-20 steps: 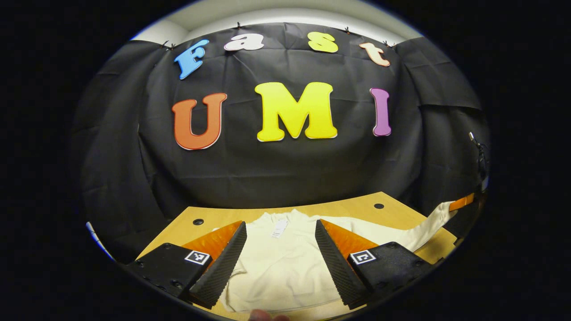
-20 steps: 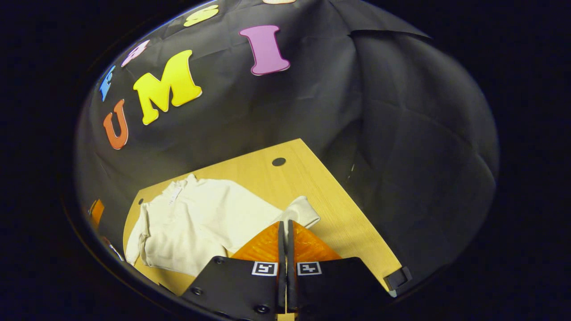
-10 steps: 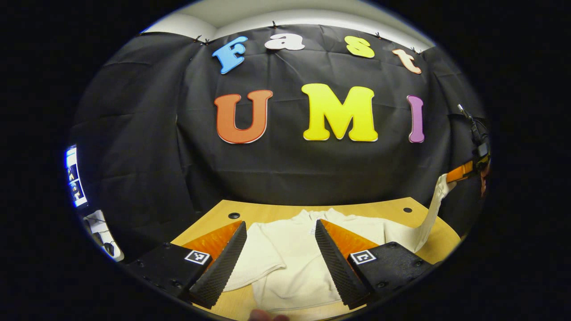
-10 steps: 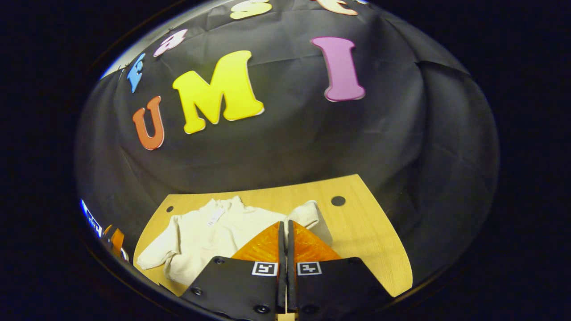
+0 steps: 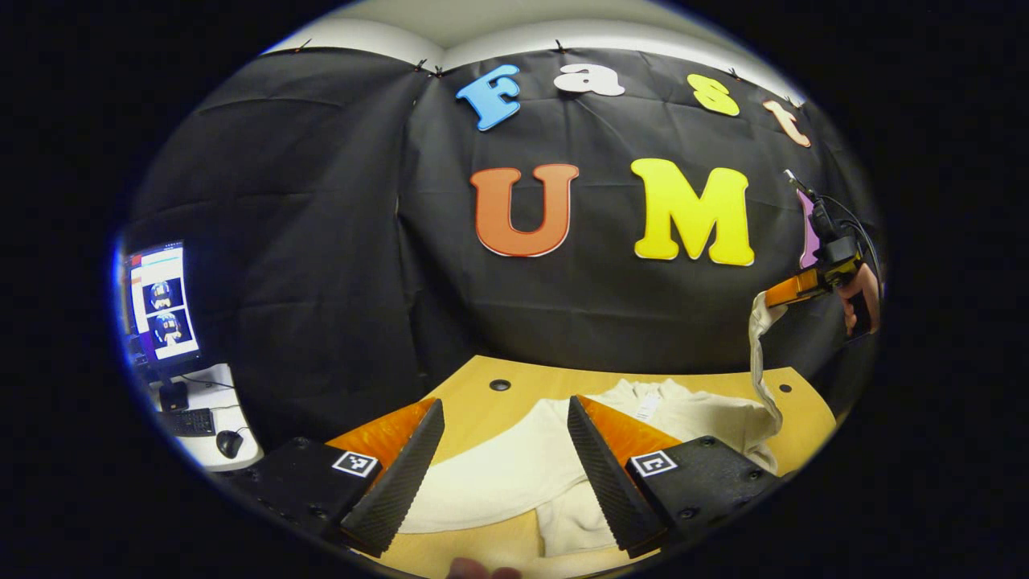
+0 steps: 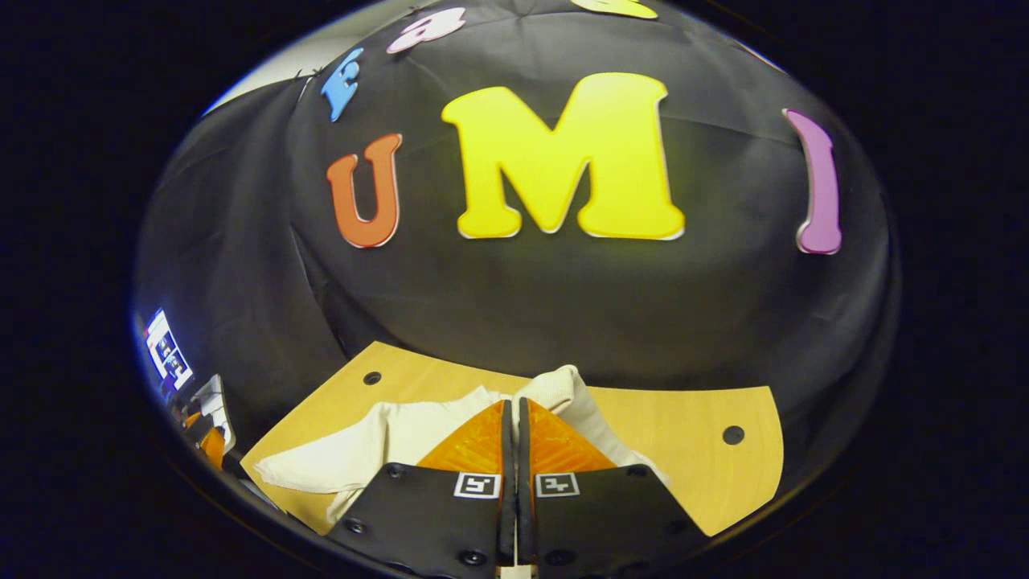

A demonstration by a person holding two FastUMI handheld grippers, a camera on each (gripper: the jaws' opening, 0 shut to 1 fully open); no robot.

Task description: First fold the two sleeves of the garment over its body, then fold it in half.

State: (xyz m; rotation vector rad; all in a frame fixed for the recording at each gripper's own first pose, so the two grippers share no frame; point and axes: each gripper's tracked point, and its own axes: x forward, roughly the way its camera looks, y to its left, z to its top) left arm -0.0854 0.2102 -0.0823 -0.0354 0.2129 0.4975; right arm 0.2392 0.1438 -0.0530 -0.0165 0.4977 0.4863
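**Right sleeve lifted, ready to lay across the body**

The right gripper [image 6: 511, 418] is clenched on the cuff of the right sleeve [image 5: 757, 354], holding it high so the sleeve hangs in a strip down to the sweater [image 5: 514, 474]. To fold it well, I would carry the cuff left across the chest, lower it until the sleeve lies flat and straight, and let go only once the cloth rests on the body. Dropping it from this height would probably leave a twist.

The left gripper [image 5: 505, 450] hovers released, jaws wide apart, over the near left part of the sweater, touching nothing. The left sleeve [image 5: 482, 482] lies spread on the table [image 5: 474, 402] between its fingers, not yet folded. The sweater lies flat with its collar toward the far edge.
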